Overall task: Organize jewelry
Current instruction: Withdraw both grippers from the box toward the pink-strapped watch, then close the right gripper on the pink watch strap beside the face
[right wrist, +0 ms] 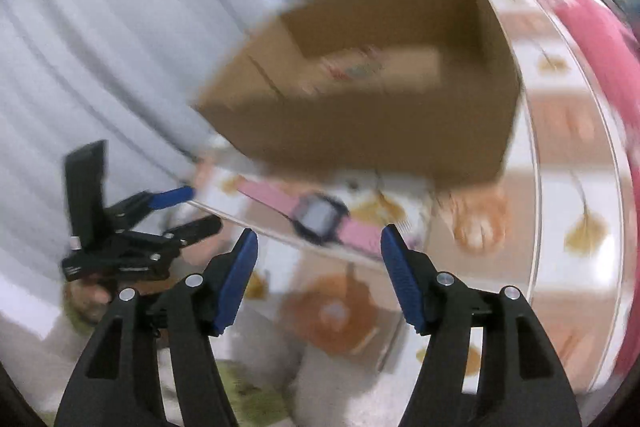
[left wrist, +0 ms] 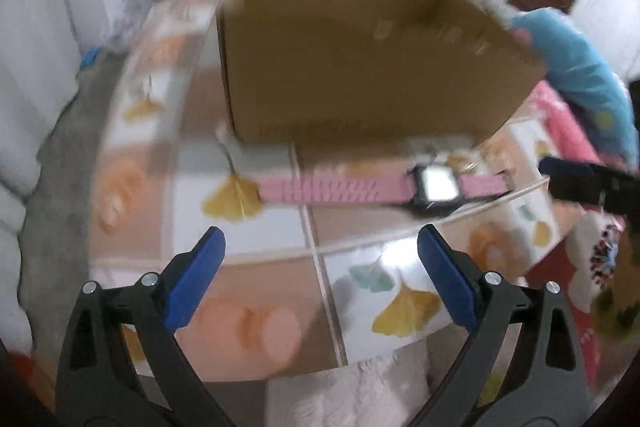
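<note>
The pink-strapped watch lay flat on the bench, stretched crosswise just ahead of the left hand-held gripper and close in front of the open cardboard box. The left hand-held gripper stood wide apart with nothing between its blue pads. The right hand-held gripper was also parted and empty, with the watch face just beyond its fingertips. Both views were smeared, so any finer pieces near the watch could not be made out.

The step appeared to be picking up the watch for the box. Done well, one hand-held gripper would have come down over the strap near the face, pads across its narrow width, closing only once squarely seated, then lifting clear of the box wall before lowering inside.
</note>
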Demonstrator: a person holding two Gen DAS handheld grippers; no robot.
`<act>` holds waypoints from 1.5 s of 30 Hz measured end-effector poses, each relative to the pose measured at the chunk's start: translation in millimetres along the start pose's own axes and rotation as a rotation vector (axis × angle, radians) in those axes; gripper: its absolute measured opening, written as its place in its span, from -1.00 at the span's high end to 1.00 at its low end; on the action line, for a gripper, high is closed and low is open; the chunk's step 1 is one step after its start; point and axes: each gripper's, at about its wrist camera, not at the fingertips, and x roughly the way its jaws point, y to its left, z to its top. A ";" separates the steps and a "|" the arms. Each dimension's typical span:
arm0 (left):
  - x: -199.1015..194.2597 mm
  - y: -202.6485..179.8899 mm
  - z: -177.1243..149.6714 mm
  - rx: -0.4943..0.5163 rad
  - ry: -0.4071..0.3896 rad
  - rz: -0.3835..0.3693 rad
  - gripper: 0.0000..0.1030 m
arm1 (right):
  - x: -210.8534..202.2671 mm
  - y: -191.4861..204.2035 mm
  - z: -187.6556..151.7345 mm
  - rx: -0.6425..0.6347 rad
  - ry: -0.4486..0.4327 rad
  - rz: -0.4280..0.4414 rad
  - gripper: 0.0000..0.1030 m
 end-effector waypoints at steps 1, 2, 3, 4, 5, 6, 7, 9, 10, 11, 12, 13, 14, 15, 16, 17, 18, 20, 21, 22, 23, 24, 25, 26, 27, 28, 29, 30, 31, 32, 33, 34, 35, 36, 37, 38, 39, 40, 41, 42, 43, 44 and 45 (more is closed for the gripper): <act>5.5 -0.3 -3.1 -0.010 0.005 -0.015 -0.81 | 3.6 2.5 -4.5 0.005 0.004 -0.007 -0.22; 11.7 0.3 -4.9 -0.023 0.012 -0.023 -0.81 | 8.5 7.5 -10.7 -0.002 0.004 -0.042 -0.22; 15.8 -1.2 -6.5 -0.016 -0.001 -0.001 -0.82 | 15.4 10.3 -11.6 -0.020 0.002 -0.091 -0.22; 16.8 -3.4 -6.9 0.002 -0.019 0.017 -0.82 | 21.7 14.1 -14.8 -0.046 0.002 -0.146 -0.22; 20.1 -5.3 -7.2 0.019 -0.017 0.025 -0.83 | 24.9 16.8 -17.9 -0.057 0.004 -0.169 -0.22; 21.0 -7.3 -8.6 0.036 -0.020 0.036 -0.84 | 27.9 17.7 -22.9 -0.053 0.013 -0.177 -0.22; 21.9 -10.0 -10.1 0.050 -0.020 0.051 -0.84 | 33.1 14.5 -24.8 -0.038 0.020 -0.181 -0.23; 24.6 -14.6 -11.1 0.089 -0.017 0.087 -0.84 | 38.6 6.7 -29.1 -0.008 0.028 -0.201 -0.29; 27.0 -19.4 -12.1 0.114 -0.014 0.112 -0.84 | 40.6 4.3 -29.2 0.004 0.028 -0.219 -0.29; 27.6 -22.1 -9.4 0.128 -0.016 0.127 -0.87 | 40.4 2.8 -31.4 0.002 0.015 -0.236 -0.29; 27.6 -22.3 -10.0 0.116 -0.029 0.128 -0.87 | 40.5 1.6 -34.3 -0.009 0.011 -0.268 -0.35; 28.1 -23.2 -10.4 0.111 -0.033 0.136 -0.87 | 43.5 0.3 -33.4 -0.023 0.011 -0.297 -0.37; 28.3 -24.3 -10.3 0.106 -0.037 0.141 -0.87 | 44.8 1.7 -33.8 -0.037 0.009 -0.315 -0.37; 27.8 -25.0 -10.3 0.102 -0.040 0.144 -0.87 | 46.8 3.5 -34.2 -0.050 0.008 -0.326 -0.38; 27.4 -25.7 -10.7 0.101 -0.042 0.146 -0.87 | 49.3 4.8 -34.3 -0.060 0.008 -0.329 -0.47; 27.0 -26.3 -11.3 0.098 -0.046 0.149 -0.87 | 52.5 7.3 -34.8 -0.074 0.011 -0.337 -0.51; 25.8 -26.0 -13.9 0.095 -0.048 0.151 -0.87 | 54.5 9.1 -34.8 -0.083 0.014 -0.345 -0.59; 23.1 -23.2 -18.4 0.087 -0.049 0.156 -0.87 | 59.3 13.3 -36.6 -0.093 0.013 -0.360 -0.75; 22.7 -24.0 -20.1 0.083 -0.050 0.160 -0.87 | 61.4 13.9 -37.3 -0.089 0.013 -0.358 -0.84; 22.6 -25.1 -20.2 0.078 -0.051 0.164 -0.87 | 61.7 14.2 -37.0 -0.080 0.010 -0.357 -0.87; 22.2 -25.6 -21.2 0.076 -0.051 0.166 -0.87 | 60.5 14.1 -37.1 -0.074 0.007 -0.357 -0.87; 21.1 -25.6 -23.4 0.073 -0.050 0.166 -0.87 | 60.7 13.7 -37.1 -0.067 0.003 -0.356 -0.87; 20.9 -24.7 -23.5 0.073 -0.051 0.165 -0.87 | 60.1 13.5 -37.6 -0.069 0.004 -0.357 -0.87; 20.7 -25.2 -23.5 0.074 -0.051 0.166 -0.87 | 59.9 13.2 -37.7 -0.072 0.005 -0.359 -0.87; 20.6 -24.6 -22.8 0.073 -0.050 0.165 -0.87 | 60.2 12.8 -37.5 -0.070 0.005 -0.363 -0.87; 20.6 -24.9 -22.8 0.074 -0.051 0.165 -0.87 | 60.8 12.3 -37.3 -0.064 0.006 -0.368 -0.87; 20.6 -24.7 -23.0 0.076 -0.052 0.164 -0.87 | 60.8 11.3 -36.9 -0.057 0.004 -0.370 -0.87; 20.4 -25.1 -23.3 0.081 -0.054 0.161 -0.87 | 61.3 10.3 -36.1 -0.053 0.001 -0.373 -0.87; 20.4 -24.6 -23.6 0.083 -0.054 0.159 -0.87 | 59.4 8.0 -36.6 -0.053 -0.003 -0.373 -0.87; 20.2 -24.5 -23.4 0.085 -0.051 0.158 -0.87 | 59.0 6.7 -36.6 -0.052 -0.006 -0.372 -0.87; 20.1 -24.3 -23.2 0.086 -0.047 0.156 -0.87 | 57.6 4.9 -36.7 -0.052 -0.008 -0.371 -0.87; 20.1 -23.9 -22.9 0.090 -0.045 0.153 -0.87 | 58.3 4.8 -36.6 -0.054 -0.009 -0.370 -0.87; 19.9 -23.5 -22.3 0.093 -0.045 0.150 -0.87 | 58.4 4.0 -36.5 -0.059 -0.011 -0.361 -0.87; 20.3 -22.8 -21.5 0.096 -0.045 0.148 -0.87 | 58.9 3.5 -37.2 -0.062 -0.013 -0.353 -0.87; 20.4 -22.6 -21.3 0.100 -0.046 0.145 -0.87 | 56.5 1.0 -37.2 -0.067 -0.018 -0.334 -0.87; 20.6 -22.4 -20.8 0.103 -0.045 0.143 -0.87 | 50.3 -3.6 -37.0 -0.066 -0.028 -0.324 -0.87; 20.8 -21.9 -20.3 0.106 -0.042 0.141 -0.87 | 44.3 -4.6 -36.3 -0.070 -0.052 -0.314 -0.87; 22.0 -21.0 -19.1 0.106 -0.038 0.139 -0.87 | 37.4 -3.8 -35.7 -0.080 -0.081 -0.302 -0.87; 22.5 -20.4 -18.5 0.107 -0.035 0.138 -0.87 | 29.3 -2.0 -34.3 -0.099 -0.115 -0.289 -0.87; 22.3 -20.1 -18.8 0.109 -0.037 0.137 -0.87 | 23.3 0.0 -32.9 -0.118 -0.135 -0.281 -0.87; 22.7 -19.7 -18.5 0.109 -0.039 0.137 -0.87 | 17.7 3.9 -30.0 -0.153 -0.154 -0.269 -0.87; 22.8 -19.3 -18.6 0.110 -0.041 0.136 -0.87 | 14.8 8.2 -26.4 -0.187 -0.160 -0.259 -0.87; 22.9 -19.0 -18.7 0.110 -0.043 0.135 -0.87 | 13.9 11.9 -23.0 -0.216 -0.161 -0.248 -0.87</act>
